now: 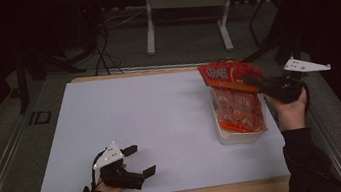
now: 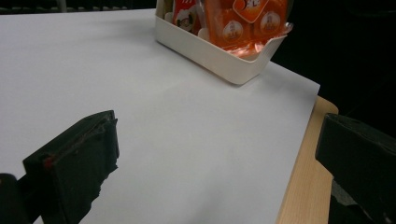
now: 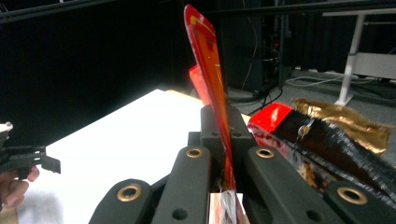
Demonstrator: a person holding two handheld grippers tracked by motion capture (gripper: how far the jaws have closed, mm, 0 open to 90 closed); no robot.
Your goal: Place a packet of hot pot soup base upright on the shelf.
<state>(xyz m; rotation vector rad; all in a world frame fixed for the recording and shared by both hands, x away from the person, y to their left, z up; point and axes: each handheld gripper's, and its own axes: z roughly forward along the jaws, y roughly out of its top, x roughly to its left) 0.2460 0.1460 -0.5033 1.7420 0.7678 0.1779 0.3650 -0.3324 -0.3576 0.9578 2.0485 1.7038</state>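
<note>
Snack bag (image 1: 230, 74), pinched at its edge by the right tool (image 1: 256, 84), lies lengthwise over the white bin (image 1: 224, 136), top pointing away; left tool (image 1: 139, 160) gapes empty.

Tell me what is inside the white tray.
The white tray holds orange snack packets, several with round printed labels. The right gripper is shut on another orange packet above the tray. That packet and the top layer cover whatever lies deeper, including the tray's bottom.
</note>
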